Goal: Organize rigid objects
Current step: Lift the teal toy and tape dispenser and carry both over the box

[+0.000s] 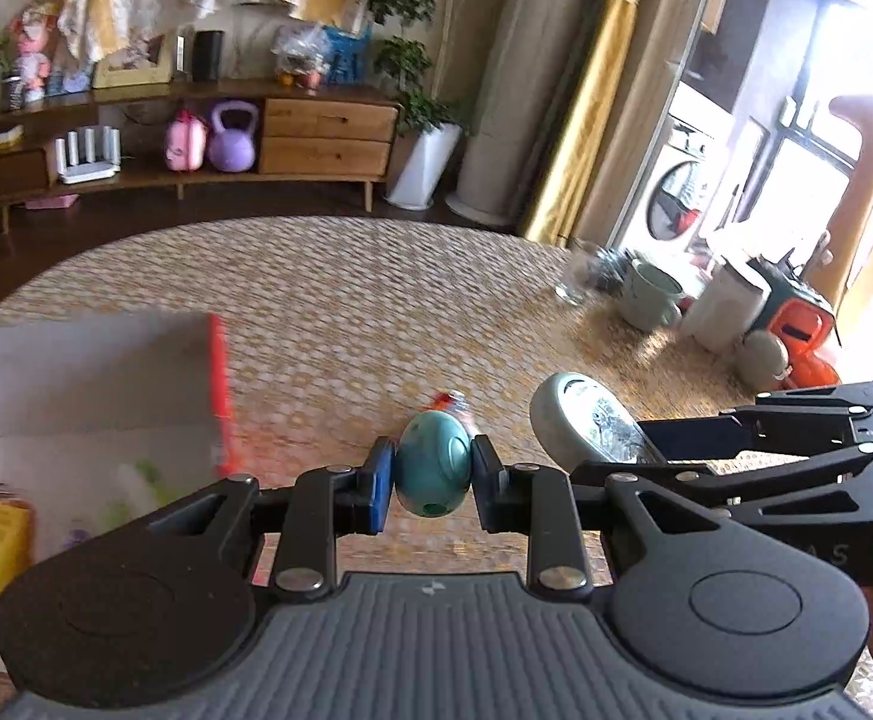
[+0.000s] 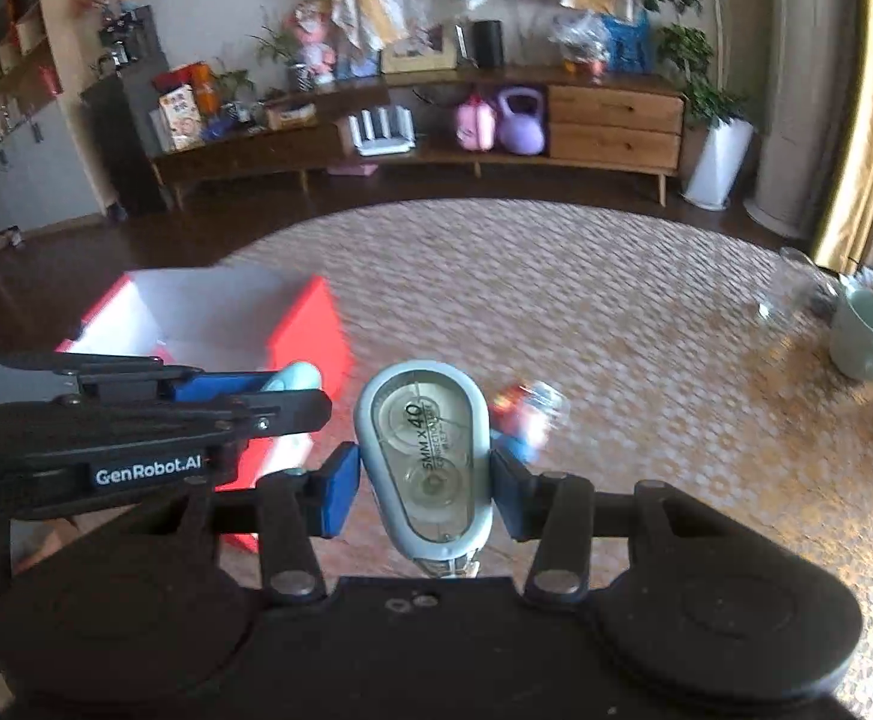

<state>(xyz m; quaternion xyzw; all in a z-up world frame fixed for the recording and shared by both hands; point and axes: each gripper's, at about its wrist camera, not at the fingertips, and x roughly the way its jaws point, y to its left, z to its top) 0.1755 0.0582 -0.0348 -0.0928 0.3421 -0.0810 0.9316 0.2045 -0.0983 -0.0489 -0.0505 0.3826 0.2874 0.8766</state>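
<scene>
- Right of the red box (image 1: 220,384), left wrist view: left gripper (image 1: 433,471) is clamped on a teal egg-shaped object (image 1: 433,462), pads touching both flanks, object lifted clear of the woven table mat (image 1: 346,300).
- Same view: right gripper (image 1: 658,444) comes in from the right, just beside the left one, holding a grey correction tape dispenser (image 1: 580,420) above the mat.
- Same view: a small blurred red-and-clear item (image 1: 451,405) lies on the mat beyond the egg; I cannot tell what it is. A green mug (image 1: 649,294) and a white cylinder (image 1: 727,306) stand well to the right of the box.
- Right of the red box (image 2: 310,324), right wrist view: right gripper (image 2: 424,480) is shut on the correction tape dispenser (image 2: 427,456), held by its long sides, nose toward the camera.
- Same view: left gripper (image 2: 280,390) sits over the box's near right corner; teal object (image 2: 295,377) shows only as a pale tip.
- Risk, judged: the egg's rounded surface gives the pads little contact; a tilt or jolt could squirt it out, landing beside the box, not in it.
- Risk, judged: the two grippers are close; converging on the box opening together could knock one load loose.
- Risk, judged: frames are motion-blurred, so release over the box wall may be mistimed.
</scene>
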